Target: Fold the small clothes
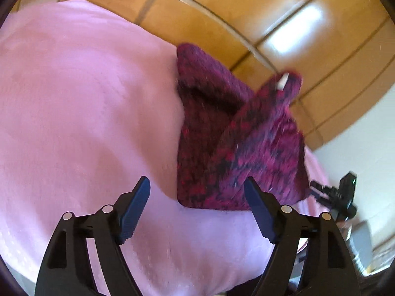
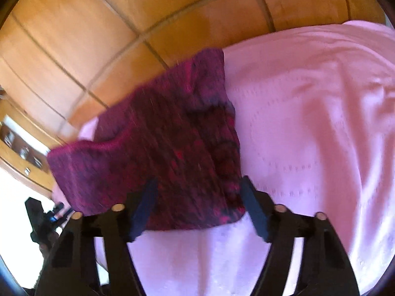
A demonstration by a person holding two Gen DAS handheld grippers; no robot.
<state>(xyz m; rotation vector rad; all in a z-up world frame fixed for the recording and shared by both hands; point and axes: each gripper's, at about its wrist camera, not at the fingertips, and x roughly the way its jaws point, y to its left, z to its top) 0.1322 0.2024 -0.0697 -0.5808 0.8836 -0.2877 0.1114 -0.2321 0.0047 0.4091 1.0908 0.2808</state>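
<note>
Knit (image 1: 237, 145) on pink cloth (image 1: 81, 103) | white tag (image 1: 282, 82) left view only | both tongs gaping

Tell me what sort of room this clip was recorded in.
Probably a bedroom at home: a pink blanket covers a soft, bed-like surface, glossy wooden wardrobe-style panels run behind it, and a dark red knitted garment lies on the blanket. Both tools hover open.

Garment (image 1: 222, 133) coarse fuzzy knit; blanket (image 1: 86, 98) soft matt cloth; wardrobe (image 1: 284, 24) glossy wood; tool (image 1: 197, 212) matt plastic
</note>
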